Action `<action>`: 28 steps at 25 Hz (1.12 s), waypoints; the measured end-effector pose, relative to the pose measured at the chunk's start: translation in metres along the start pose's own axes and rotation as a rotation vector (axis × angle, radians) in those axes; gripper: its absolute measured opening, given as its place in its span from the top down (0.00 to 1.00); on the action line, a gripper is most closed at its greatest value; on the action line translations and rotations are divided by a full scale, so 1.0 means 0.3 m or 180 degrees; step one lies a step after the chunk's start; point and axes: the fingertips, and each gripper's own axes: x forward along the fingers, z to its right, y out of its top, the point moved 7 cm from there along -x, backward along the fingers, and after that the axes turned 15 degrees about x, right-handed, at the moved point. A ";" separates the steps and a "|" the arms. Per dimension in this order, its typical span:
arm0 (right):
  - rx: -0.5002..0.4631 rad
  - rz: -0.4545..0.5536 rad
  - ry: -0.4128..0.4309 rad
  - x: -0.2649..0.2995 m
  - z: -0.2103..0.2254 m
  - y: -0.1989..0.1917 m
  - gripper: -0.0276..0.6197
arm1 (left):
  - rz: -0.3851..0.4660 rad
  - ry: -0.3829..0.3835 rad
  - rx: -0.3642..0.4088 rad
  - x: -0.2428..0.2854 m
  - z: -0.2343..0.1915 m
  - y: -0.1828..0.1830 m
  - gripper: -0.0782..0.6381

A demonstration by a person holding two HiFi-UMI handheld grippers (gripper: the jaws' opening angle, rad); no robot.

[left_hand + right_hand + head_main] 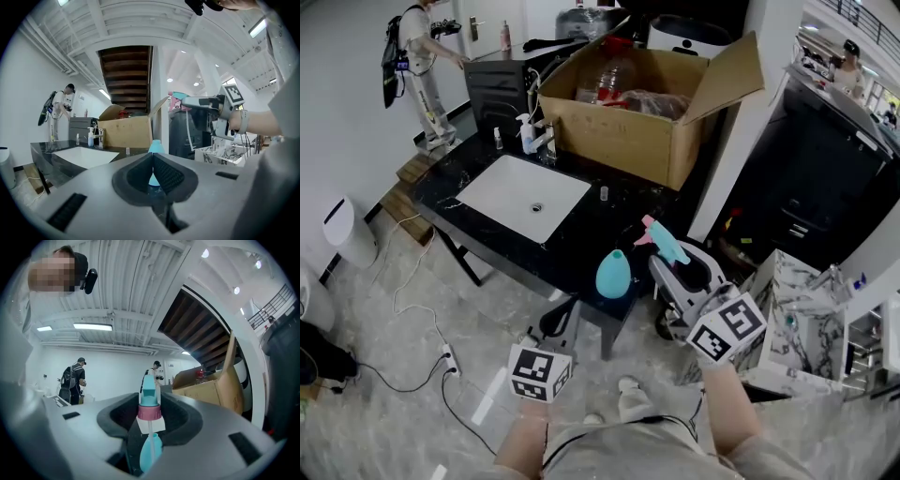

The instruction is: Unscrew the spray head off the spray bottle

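Right gripper [150, 401] grasps the spray head [664, 242]; left gripper [152, 161] clenched empty (bottle [613, 274] unheld, twelve o'clock): a knock could topple it.

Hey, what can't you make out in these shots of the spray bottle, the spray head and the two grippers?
- Left gripper view: most of the bottle, hidden behind the shut fingers of the left gripper.
- Right gripper view: the tube end of the spray head, behind the body of the right gripper.
- Head view: the bottle neck's threads, too small; what the cardboard box holds, mostly hidden by its walls.
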 end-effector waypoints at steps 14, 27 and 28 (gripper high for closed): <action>0.0067 -0.0023 -0.0445 -0.197 -0.080 -0.148 0.72 | 0.0158 -0.0020 -0.0089 -0.155 0.021 -0.011 0.88; 0.0121 -0.0004 -0.0529 -0.310 -0.102 -0.173 0.72 | 0.0208 0.0116 -0.0087 -0.197 0.038 0.026 0.88; 0.0125 -0.0004 -0.0520 -0.315 -0.102 -0.172 0.72 | 0.0206 0.0138 -0.0084 -0.200 0.039 0.030 0.88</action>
